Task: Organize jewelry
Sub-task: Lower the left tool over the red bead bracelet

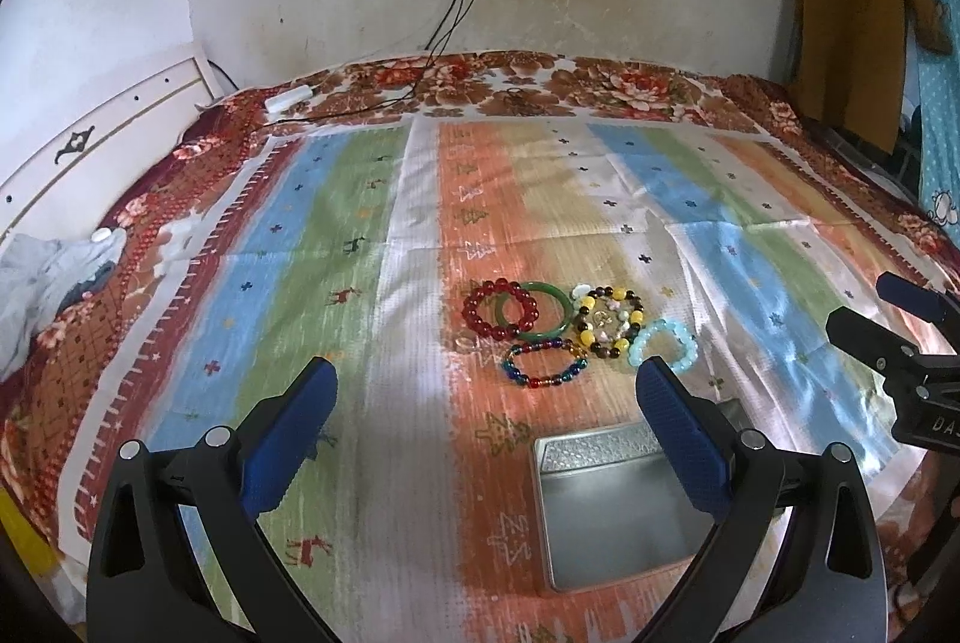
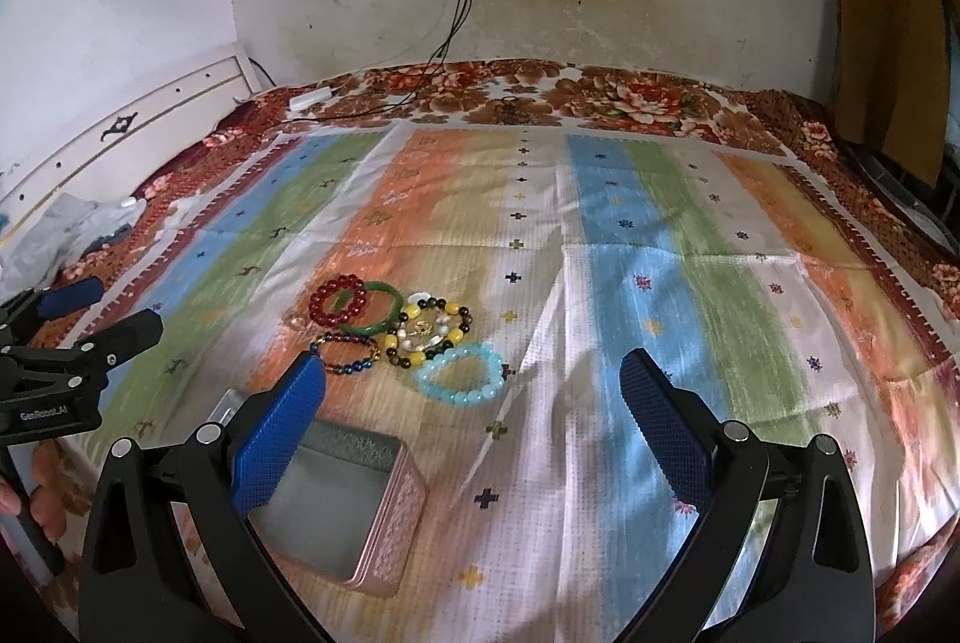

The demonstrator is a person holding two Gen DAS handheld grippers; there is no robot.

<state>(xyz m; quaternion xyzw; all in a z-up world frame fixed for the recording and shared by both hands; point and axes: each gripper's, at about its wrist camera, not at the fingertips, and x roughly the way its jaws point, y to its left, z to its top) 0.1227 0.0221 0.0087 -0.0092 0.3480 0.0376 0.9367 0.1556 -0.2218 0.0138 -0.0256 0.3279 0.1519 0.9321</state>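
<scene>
Several bracelets lie in a cluster on the striped cloth: a red bead bracelet [image 1: 500, 311], a green bangle [image 1: 540, 316], a multicolour bead bracelet [image 1: 543, 364], a yellow and dark bead bracelet [image 1: 609, 322] and a light blue bead bracelet [image 1: 663, 346]. They also show in the right wrist view, with the light blue bracelet [image 2: 461, 374] nearest. An open, empty metal tin [image 1: 618, 511] sits in front of them, pinkish outside [image 2: 336, 511]. My left gripper [image 1: 486, 397] is open above the cloth before the cluster. My right gripper [image 2: 474, 391] is open, just right of the tin.
The striped cloth [image 1: 372, 283] covers a bed with a floral blanket [image 1: 540, 85]. Power cables [image 1: 444, 25] hang from wall sockets onto the bed. A white headboard [image 1: 90, 145] and crumpled clothing [image 1: 48, 277] are at the left; hanging garments [image 1: 852, 13] at the right.
</scene>
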